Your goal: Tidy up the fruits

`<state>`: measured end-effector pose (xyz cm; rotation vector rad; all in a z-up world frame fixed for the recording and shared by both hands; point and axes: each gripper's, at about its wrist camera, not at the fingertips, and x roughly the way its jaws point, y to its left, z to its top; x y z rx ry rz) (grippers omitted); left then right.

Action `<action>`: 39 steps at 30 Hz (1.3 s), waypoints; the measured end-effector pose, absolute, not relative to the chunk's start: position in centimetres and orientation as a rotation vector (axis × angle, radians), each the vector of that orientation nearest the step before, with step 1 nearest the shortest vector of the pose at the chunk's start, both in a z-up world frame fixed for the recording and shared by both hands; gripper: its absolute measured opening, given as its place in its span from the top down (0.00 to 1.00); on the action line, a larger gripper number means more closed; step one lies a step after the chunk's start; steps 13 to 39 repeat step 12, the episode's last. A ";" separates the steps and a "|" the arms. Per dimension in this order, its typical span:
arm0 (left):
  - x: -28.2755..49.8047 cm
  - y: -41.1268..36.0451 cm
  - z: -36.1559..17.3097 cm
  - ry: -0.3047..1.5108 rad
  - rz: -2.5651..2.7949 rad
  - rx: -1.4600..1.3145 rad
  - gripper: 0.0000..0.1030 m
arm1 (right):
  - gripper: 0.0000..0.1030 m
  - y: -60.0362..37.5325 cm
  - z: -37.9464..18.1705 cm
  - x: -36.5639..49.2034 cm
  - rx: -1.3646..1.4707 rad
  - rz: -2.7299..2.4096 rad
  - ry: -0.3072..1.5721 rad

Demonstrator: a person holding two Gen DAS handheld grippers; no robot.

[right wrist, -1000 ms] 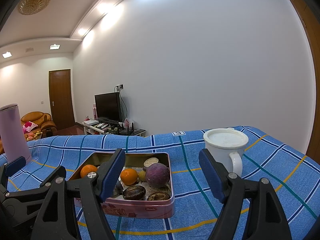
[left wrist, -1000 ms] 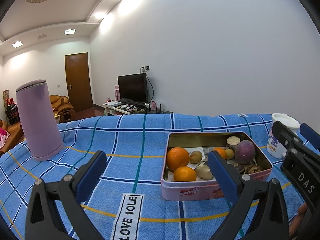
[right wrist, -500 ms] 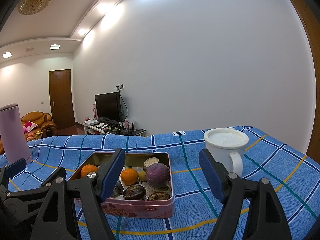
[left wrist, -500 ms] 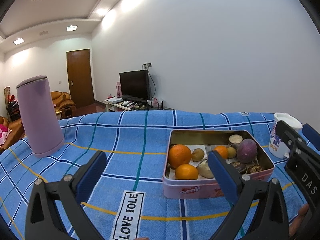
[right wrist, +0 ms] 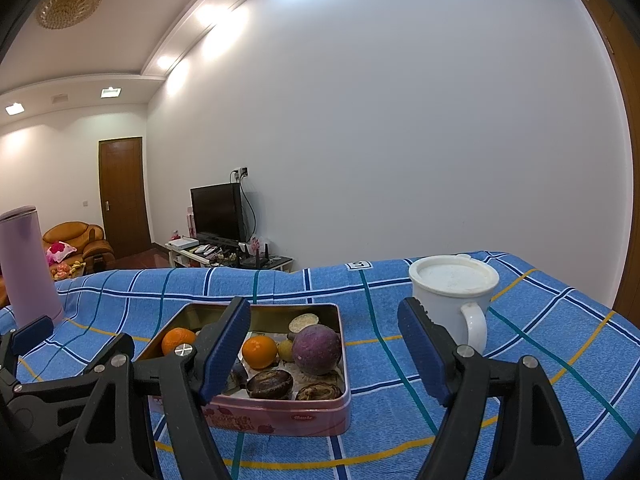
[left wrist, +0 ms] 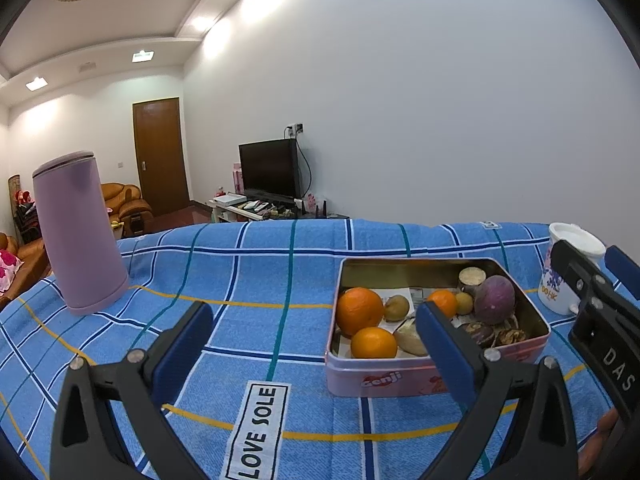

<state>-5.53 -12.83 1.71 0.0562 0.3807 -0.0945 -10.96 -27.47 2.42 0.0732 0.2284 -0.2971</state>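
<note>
Fruits [left wrist: 359, 311] all gathered inside pink tin [left wrist: 400, 380]; none loose on cloth. Left gripper [left wrist: 312, 332], right gripper [right wrist: 324, 344]: jaws apart, empty.

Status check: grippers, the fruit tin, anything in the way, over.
Left gripper and right gripper open, empty, short of the tin. Pink rectangular metal tin holds oranges and a round purple fruit. White lidded mug stands right of the tin, clear of it.

Purple flask [left wrist: 80, 236] far left; white mug [right wrist: 454, 300] right; blue cloth [left wrist: 248, 280].
</note>
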 end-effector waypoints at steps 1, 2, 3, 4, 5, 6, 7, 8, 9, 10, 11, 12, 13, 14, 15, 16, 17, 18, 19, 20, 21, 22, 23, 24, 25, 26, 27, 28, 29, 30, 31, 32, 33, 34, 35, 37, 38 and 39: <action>-5.5 -12.8 1.7 0.383 -0.092 0.056 0.00 | 0.25 -27.5 2.4 -11.0 0.073 -0.297 0.229; -5.4 -12.8 1.7 0.384 -0.093 0.054 0.00 | 0.25 -27.5 2.4 -11.0 0.073 -0.297 0.229; -5.4 -12.8 1.7 0.386 -0.095 0.052 0.00 | 0.25 -27.5 2.4 -11.0 0.073 -0.297 0.229; -5.3 -12.7 1.7 0.388 -0.100 0.049 0.00 | 0.25 -27.4 2.4 -10.9 0.072 -0.296 0.231; -5.3 -12.6 1.7 0.388 -0.105 0.047 0.00 | 0.25 -27.4 2.4 -10.9 0.072 -0.294 0.233; -5.3 -12.6 1.7 0.387 -0.110 0.046 0.00 | 0.25 -27.4 2.4 -10.9 0.073 -0.293 0.235; -5.3 -12.6 1.7 0.386 -0.111 0.047 0.00 | 0.25 -27.4 2.4 -10.8 0.072 -0.292 0.236; -5.4 -12.6 1.7 0.385 -0.110 0.049 0.00 | 0.25 -27.4 2.4 -10.9 0.071 -0.292 0.236; -5.3 -12.6 1.7 0.386 -0.110 0.049 0.00 | 0.25 -27.4 2.4 -10.8 0.071 -0.292 0.237; -5.3 -12.6 1.7 0.389 -0.107 0.049 0.00 | 0.25 -27.4 2.4 -10.8 0.072 -0.292 0.237; -5.3 -12.6 1.7 0.392 -0.105 0.048 0.00 | 0.25 -27.5 2.4 -10.8 0.073 -0.294 0.238; -5.2 -12.5 1.6 0.396 -0.102 0.046 0.00 | 0.25 -27.5 2.4 -10.8 0.075 -0.296 0.239; -5.2 -12.5 1.6 0.396 -0.102 0.046 0.00 | 0.25 -27.5 2.4 -10.8 0.075 -0.296 0.239; -5.2 -12.5 1.6 0.396 -0.102 0.046 0.00 | 0.25 -27.5 2.4 -10.8 0.075 -0.296 0.239; -5.2 -12.5 1.6 0.396 -0.102 0.046 0.00 | 0.25 -27.5 2.4 -10.8 0.075 -0.296 0.239; -5.2 -12.5 1.6 0.396 -0.102 0.046 0.00 | 0.25 -27.5 2.4 -10.8 0.075 -0.296 0.239; -5.2 -12.5 1.6 0.396 -0.102 0.046 0.00 | 0.25 -27.5 2.4 -10.8 0.075 -0.296 0.239; -5.2 -12.5 1.6 0.396 -0.102 0.046 0.00 | 0.25 -27.5 2.4 -10.8 0.075 -0.296 0.239; -5.2 -12.5 1.6 0.396 -0.102 0.046 0.00 | 0.25 -27.5 2.4 -10.8 0.075 -0.296 0.239; -5.2 -12.5 1.6 0.396 -0.102 0.046 0.00 | 0.25 -27.5 2.4 -10.8 0.075 -0.296 0.239; -5.2 -12.5 1.6 0.396 -0.102 0.046 0.00 | 0.25 -27.5 2.4 -10.8 0.075 -0.296 0.239; -5.2 -12.5 1.6 0.396 -0.102 0.046 0.00 | 0.25 -27.5 2.4 -10.8 0.075 -0.296 0.239; -5.2 -12.5 1.6 0.396 -0.102 0.046 0.00 | 0.25 -27.5 2.4 -10.8 0.075 -0.296 0.239; -5.2 -12.5 1.6 0.396 -0.102 0.046 0.00 | 0.25 -27.5 2.4 -10.8 0.075 -0.296 0.239; -5.2 -12.5 1.6 0.396 -0.102 0.046 0.00 | 0.25 -27.5 2.4 -10.8 0.075 -0.296 0.239; -5.2 -12.5 1.6 0.396 -0.102 0.046 0.00 | 0.25 -27.5 2.4 -10.8 0.075 -0.296 0.239; -5.2 -12.5 1.6 0.396 -0.102 0.046 0.00 | 0.25 -27.5 2.4 -10.8 0.075 -0.296 0.239; -5.2 -12.5 1.6 0.396 -0.102 0.046 0.00 | 0.25 -27.5 2.4 -10.8 0.075 -0.296 0.239; -5.2 -12.5 1.6 0.396 -0.102 0.046 0.00 | 0.25 -27.5 2.4 -10.8 0.075 -0.296 0.239; -5.2 -12.5 1.6 0.396 -0.102 0.046 0.00 | 0.25 -27.5 2.4 -10.8 0.075 -0.296 0.239; -5.2 -12.5 1.6 0.396 -0.102 0.046 0.00 | 0.25 -27.5 2.4 -10.8 0.075 -0.296 0.239; -5.2 -12.5 1.6 0.396 -0.102 0.046 0.00 | 0.25 -27.5 2.4 -10.8 0.075 -0.296 0.239; -5.2 -12.5 1.6 0.396 -0.102 0.046 0.00 | 0.25 -27.5 2.4 -10.8 0.075 -0.296 0.239; -5.2 -12.5 1.6 0.396 -0.102 0.046 0.00 | 0.25 -27.5 2.4 -10.8 0.075 -0.296 0.239; -5.2 -12.5 1.6 0.396 -0.102 0.046 0.00 | 0.25 -27.5 2.4 -10.8 0.075 -0.296 0.239; -5.2 -12.5 1.6 0.396 -0.102 0.046 0.00 | 0.25 -27.5 2.4 -10.8 0.075 -0.296 0.239; -5.2 -12.5 1.6 0.396 -0.102 0.046 0.00 | 0.25 -27.5 2.4 -10.8 0.075 -0.296 0.239; -5.2 -12.5 1.6 0.396 -0.102 0.046 0.00 | 0.25 -27.5 2.4 -10.8 0.075 -0.296 0.239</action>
